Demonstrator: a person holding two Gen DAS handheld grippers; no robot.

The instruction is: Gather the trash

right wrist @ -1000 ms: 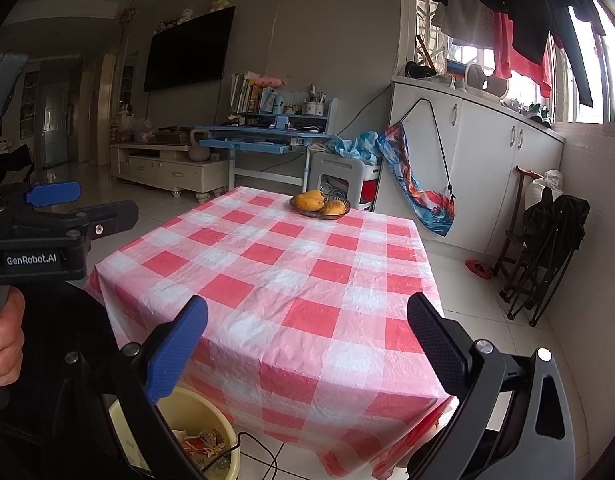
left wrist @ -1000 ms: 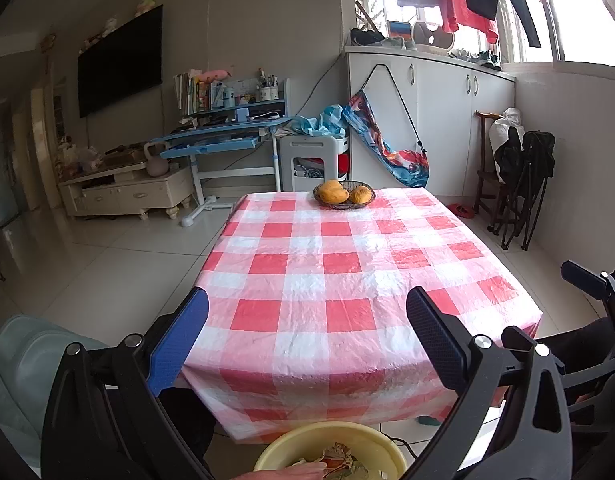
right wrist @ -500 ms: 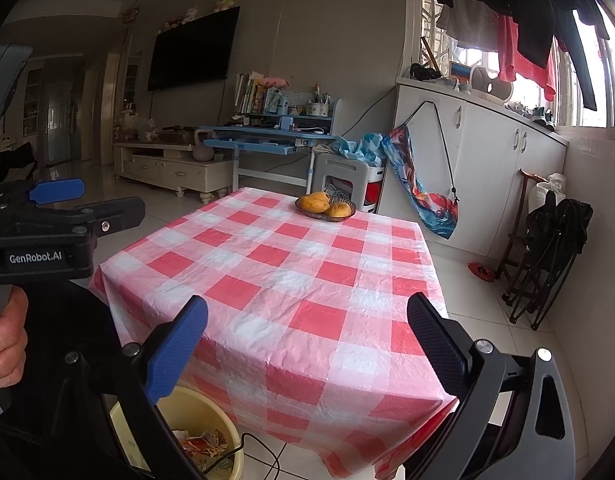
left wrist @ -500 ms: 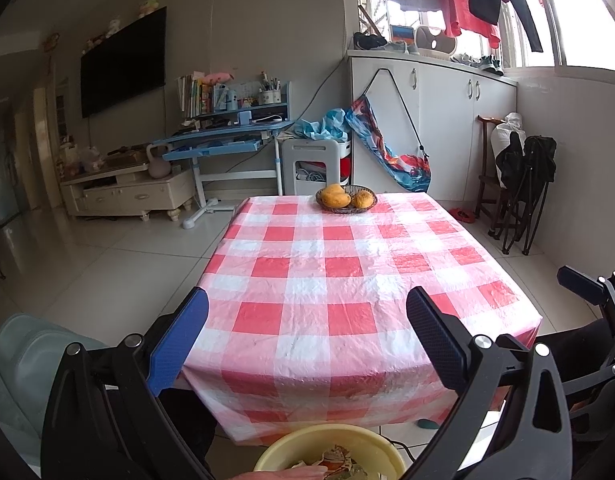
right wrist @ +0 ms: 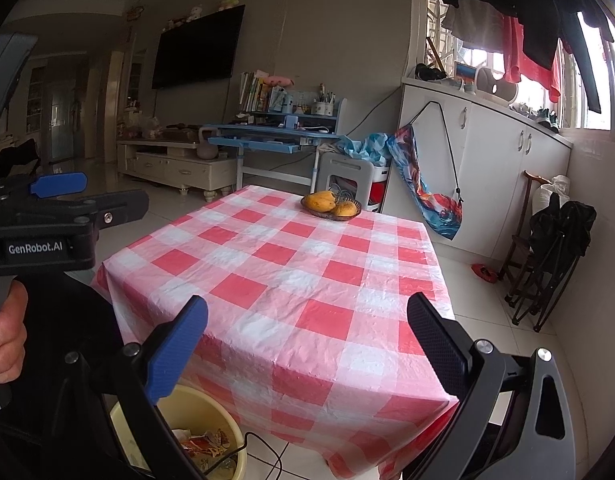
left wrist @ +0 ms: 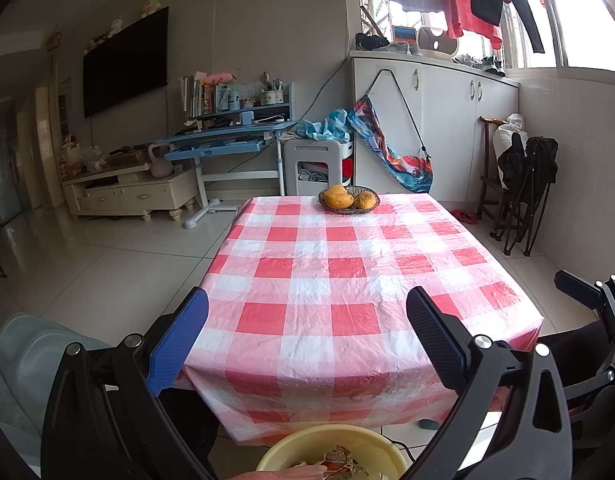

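Observation:
A yellow trash bucket [left wrist: 331, 454] stands on the floor below the near edge of the table, with crumpled wrappers [left wrist: 339, 460] inside; it also shows in the right wrist view [right wrist: 203, 432]. My left gripper [left wrist: 307, 336] is open and empty, held above the table's near edge. My right gripper [right wrist: 307, 344] is open and empty, held off the table's near right corner. The left gripper's body [right wrist: 47, 224] shows at the left of the right wrist view. The table [left wrist: 347, 280] has a red and white checked cloth with no trash in sight on it.
A basket of mangoes [left wrist: 348, 199] sits at the table's far edge. Behind it are a blue desk [left wrist: 227, 140], a white stool [left wrist: 317, 164] and white cabinets [left wrist: 447, 120]. Folded chairs [left wrist: 523, 184] stand at the right wall. A cable [right wrist: 263, 452] lies by the bucket.
Both grippers have drawn back and risen slightly, so the table looks a little farther away. Both stay open and empty.

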